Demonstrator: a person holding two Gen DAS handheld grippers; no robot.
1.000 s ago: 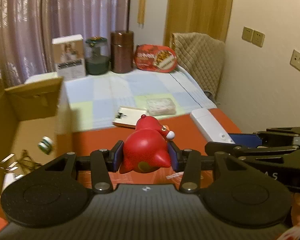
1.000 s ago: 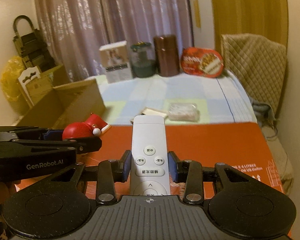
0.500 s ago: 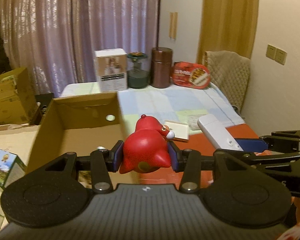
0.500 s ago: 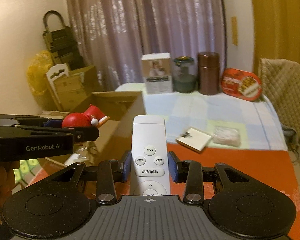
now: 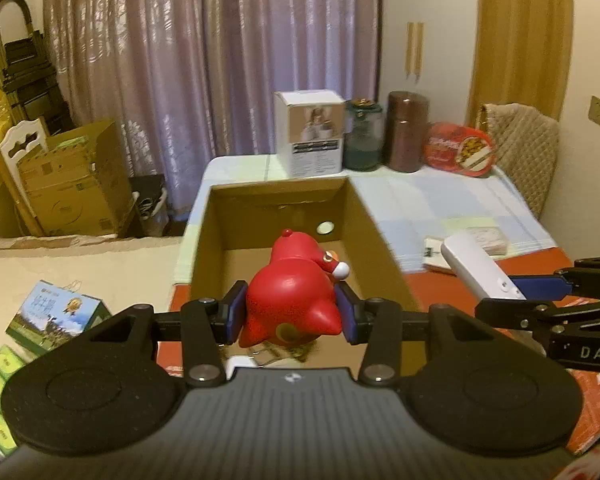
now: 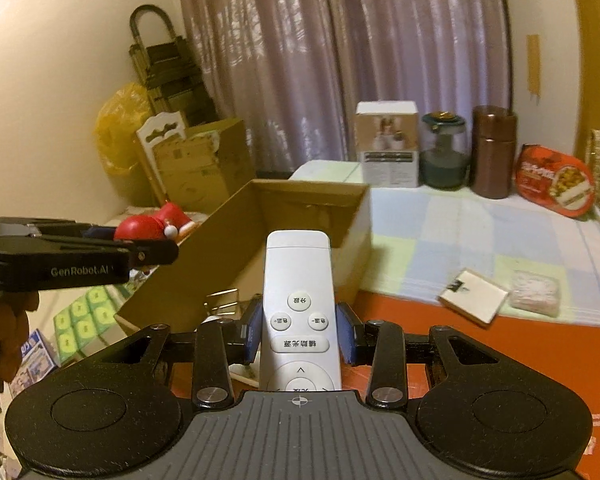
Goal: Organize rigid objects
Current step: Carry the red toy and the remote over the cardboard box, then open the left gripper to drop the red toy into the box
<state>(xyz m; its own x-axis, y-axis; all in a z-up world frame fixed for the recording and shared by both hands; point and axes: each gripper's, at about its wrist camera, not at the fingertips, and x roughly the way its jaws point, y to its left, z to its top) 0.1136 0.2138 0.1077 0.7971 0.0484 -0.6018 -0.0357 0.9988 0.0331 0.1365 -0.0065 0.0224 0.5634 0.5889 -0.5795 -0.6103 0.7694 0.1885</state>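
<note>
Left tongs (image 5: 291, 312) clamped on red toy (image 5: 294, 300) over open cardboard box (image 5: 380, 240), right tongs (image 6: 299, 334) clamped on white remote (image 6: 298, 300) beside it

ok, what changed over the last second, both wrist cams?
Both tongs swung left from over the orange mat to the open cardboard box. Left tongs now hold the red toy above its inside. Grips unchanged: right tongs still clamp the white remote.

The cardboard box (image 5: 280, 216) sits open on the tabletop (image 6: 480, 344) — behind it a carton (image 5: 310, 134), a jar (image 5: 362, 134) and a canister (image 5: 406, 136) in a row; the toy (image 5: 296, 292) hangs above the box, the remote (image 5: 476, 266) to its right.
</note>
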